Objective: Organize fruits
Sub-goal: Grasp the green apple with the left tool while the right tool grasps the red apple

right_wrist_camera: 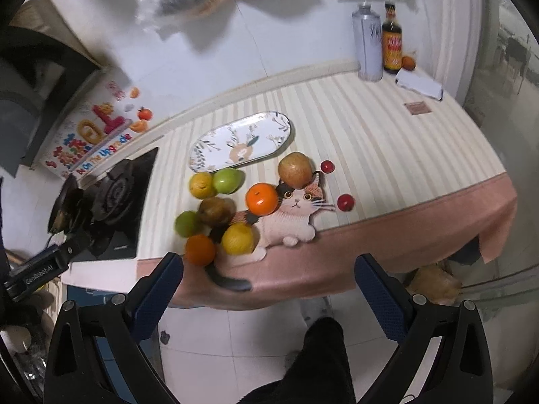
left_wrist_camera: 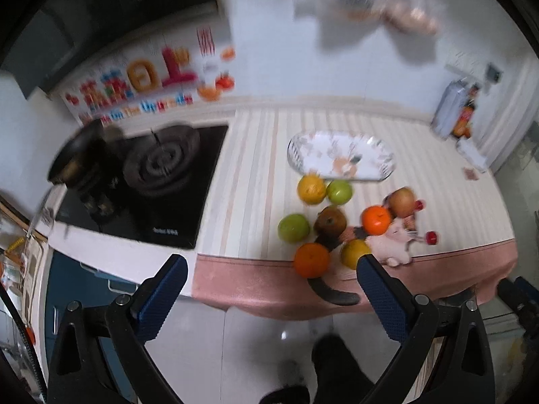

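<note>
While nothing is gripped yet, the fruit lies loose on the striped cloth (right_wrist_camera: 387,128), clustered just in front of the oval plate (right_wrist_camera: 242,141), which is bare. Nearest the counter edge sit an orange (right_wrist_camera: 199,250) and a lemon (right_wrist_camera: 238,238), side by side and nearly touching. Behind them are a green apple (right_wrist_camera: 186,223) and a brown pear (right_wrist_camera: 213,210); further back a second lemon (right_wrist_camera: 200,185) and a second green apple (right_wrist_camera: 227,180) lie against the plate's rim. A second orange (right_wrist_camera: 262,198) and a russet apple (right_wrist_camera: 295,170) rest on the cat picture (right_wrist_camera: 296,215), and two small red fruits (right_wrist_camera: 345,202) lie apart to the right.

The left gripper (left_wrist_camera: 271,279) and the right gripper (right_wrist_camera: 267,277) both hover off the counter's edge, above the floor, jaws spread wide and empty.

The step in hand, I judge, is the first pick, with the plate the likely goal. Start with the front orange or lemon: they are closest, and clearing them opens a path to the rest. Round fruit rolls, so come down with the jaws straddling the widest part and close gently. Crowded neighbours may get nudged; the russet apple, with more room around it, is a safer grasp. A stove (right_wrist_camera: 114,198) and pan (right_wrist_camera: 65,207) stand to the left, bottles (right_wrist_camera: 380,43) at the back right, all well clear.
</note>
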Demonstrator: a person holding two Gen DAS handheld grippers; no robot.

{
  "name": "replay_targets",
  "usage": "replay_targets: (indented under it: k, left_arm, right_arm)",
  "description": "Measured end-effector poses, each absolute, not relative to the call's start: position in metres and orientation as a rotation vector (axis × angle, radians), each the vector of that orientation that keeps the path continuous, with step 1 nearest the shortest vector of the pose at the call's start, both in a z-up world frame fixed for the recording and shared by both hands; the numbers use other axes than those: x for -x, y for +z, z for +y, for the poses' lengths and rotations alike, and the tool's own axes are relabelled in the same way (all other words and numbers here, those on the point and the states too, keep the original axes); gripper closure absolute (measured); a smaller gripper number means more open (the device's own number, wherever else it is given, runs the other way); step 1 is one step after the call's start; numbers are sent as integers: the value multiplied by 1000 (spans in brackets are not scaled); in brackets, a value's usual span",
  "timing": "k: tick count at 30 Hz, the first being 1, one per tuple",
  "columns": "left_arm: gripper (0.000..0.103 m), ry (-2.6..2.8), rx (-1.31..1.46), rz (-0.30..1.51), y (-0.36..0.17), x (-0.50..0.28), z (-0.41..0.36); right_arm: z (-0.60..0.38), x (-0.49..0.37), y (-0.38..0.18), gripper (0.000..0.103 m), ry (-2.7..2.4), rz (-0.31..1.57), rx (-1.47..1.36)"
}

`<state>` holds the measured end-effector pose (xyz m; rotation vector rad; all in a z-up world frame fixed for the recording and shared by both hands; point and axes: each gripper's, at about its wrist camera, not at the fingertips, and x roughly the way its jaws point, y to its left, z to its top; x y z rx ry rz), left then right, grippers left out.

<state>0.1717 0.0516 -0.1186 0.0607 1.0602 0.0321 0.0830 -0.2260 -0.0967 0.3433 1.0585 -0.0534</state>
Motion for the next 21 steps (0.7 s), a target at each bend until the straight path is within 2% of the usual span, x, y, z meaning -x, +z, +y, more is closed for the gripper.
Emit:
replay_targets:
  k: [6,10,12,21]
  left_arm:
    - [1,61,55,1301,-201,-256,58]
    - [14,52,202,1474,-257,-297,63]
    - [16,58,299,1541,-282,-313,67]
    - [17,105,495,1655,-335,-346,77]
  right_arm:
    - [-250,-181,-153,0,-40,1177,-342]
    - [-265,-239,-193,1,-35,1261,-352]
    - [-272,-258,-206,2,-33,1289,-363]
    - [-286,-314,-263,4,-13,1412,-421]
